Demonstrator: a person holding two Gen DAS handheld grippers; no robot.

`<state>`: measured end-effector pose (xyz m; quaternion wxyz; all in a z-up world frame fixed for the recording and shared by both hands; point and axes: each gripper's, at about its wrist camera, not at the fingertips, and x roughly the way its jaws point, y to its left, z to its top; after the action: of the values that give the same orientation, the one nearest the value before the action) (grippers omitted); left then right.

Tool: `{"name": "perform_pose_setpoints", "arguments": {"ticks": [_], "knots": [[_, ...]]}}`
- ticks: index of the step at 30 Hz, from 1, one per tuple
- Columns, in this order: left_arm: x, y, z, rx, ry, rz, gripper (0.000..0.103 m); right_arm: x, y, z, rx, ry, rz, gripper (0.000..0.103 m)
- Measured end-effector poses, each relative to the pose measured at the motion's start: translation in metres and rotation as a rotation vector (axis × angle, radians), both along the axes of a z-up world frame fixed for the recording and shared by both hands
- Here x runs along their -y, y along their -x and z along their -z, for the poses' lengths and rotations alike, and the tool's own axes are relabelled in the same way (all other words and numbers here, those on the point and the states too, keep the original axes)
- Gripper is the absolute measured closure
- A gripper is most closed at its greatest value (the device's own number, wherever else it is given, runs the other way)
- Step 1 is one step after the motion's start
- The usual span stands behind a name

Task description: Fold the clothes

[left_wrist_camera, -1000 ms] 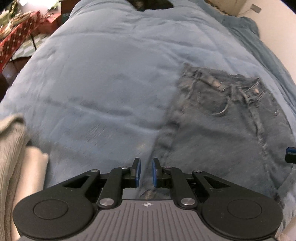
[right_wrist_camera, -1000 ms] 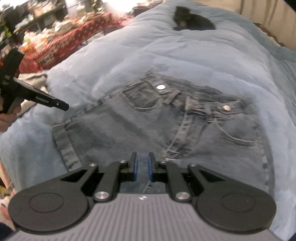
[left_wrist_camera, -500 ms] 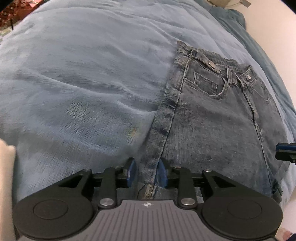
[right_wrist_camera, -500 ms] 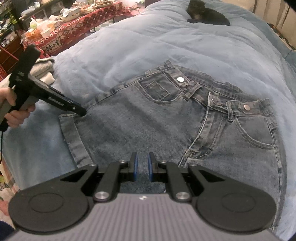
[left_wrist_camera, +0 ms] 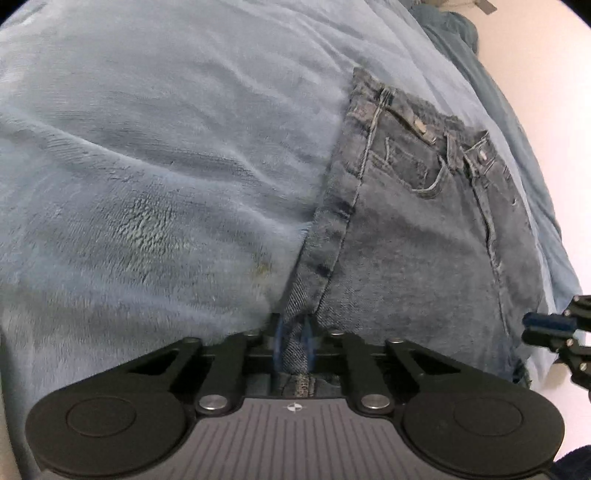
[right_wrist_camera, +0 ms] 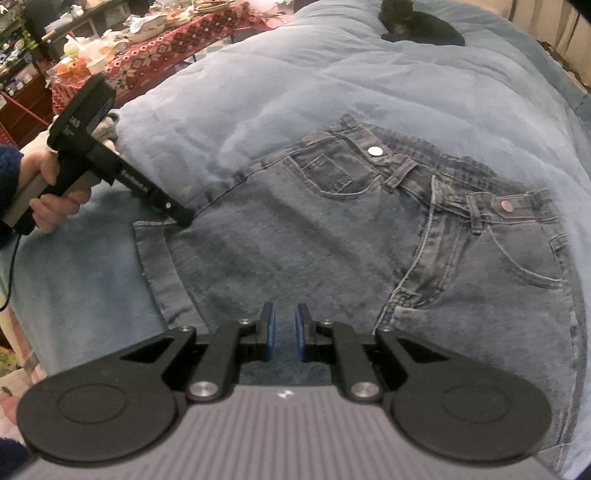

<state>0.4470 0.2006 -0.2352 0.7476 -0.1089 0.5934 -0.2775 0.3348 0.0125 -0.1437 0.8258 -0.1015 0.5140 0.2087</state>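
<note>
Blue denim jeans (left_wrist_camera: 424, 258) lie flat on a light blue blanket (left_wrist_camera: 166, 147), waistband away from me. My left gripper (left_wrist_camera: 293, 339) has its jaws closing on the jeans' near left hem, and the blue pads press the denim fold between them. The right wrist view shows the same jeans (right_wrist_camera: 332, 240) with the left gripper (right_wrist_camera: 181, 218) pinching their left corner, held by a hand (right_wrist_camera: 48, 199). My right gripper (right_wrist_camera: 285, 332) hovers over the near edge of the jeans, its pads a narrow gap apart and nothing between them. Its tip (left_wrist_camera: 543, 325) shows at the right edge of the left wrist view.
The blanket (right_wrist_camera: 351, 74) covers a wide bed. A dark furry shape (right_wrist_camera: 421, 26) lies at its far end. A table with a red patterned cloth (right_wrist_camera: 155, 55) and clutter stands beyond the bed's left side. A pale wall (left_wrist_camera: 554, 110) runs along the right.
The left gripper dropped to the jeans' left hem, opened around it, then closed on the denim. The right gripper drifted slightly closer over the jeans, pads unchanged.
</note>
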Motion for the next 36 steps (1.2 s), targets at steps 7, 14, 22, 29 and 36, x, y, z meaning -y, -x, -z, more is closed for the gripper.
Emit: {"name": "perform_pose_setpoints", "arguments": {"ticks": [7,14,22,29,36], "knots": [[0.015,0.027,-0.061,0.133,-0.049,-0.006,0.100,0.017,-0.003,-0.009,0.022,-0.010,0.032,0.091],[0.066,0.053,-0.130,0.219,-0.076,0.033,0.100,0.050,0.003,-0.037,0.063,-0.063,0.075,0.091],[0.171,0.083,-0.182,0.254,-0.001,0.165,0.100,0.127,0.026,-0.073,0.126,-0.112,0.227,0.091],[0.271,0.089,-0.150,0.189,0.049,0.254,0.100,0.198,0.056,-0.077,0.151,-0.115,0.377,0.085],[0.333,0.073,-0.078,0.061,0.046,0.223,0.100,0.231,0.072,-0.038,0.099,-0.125,0.466,0.085]]}}
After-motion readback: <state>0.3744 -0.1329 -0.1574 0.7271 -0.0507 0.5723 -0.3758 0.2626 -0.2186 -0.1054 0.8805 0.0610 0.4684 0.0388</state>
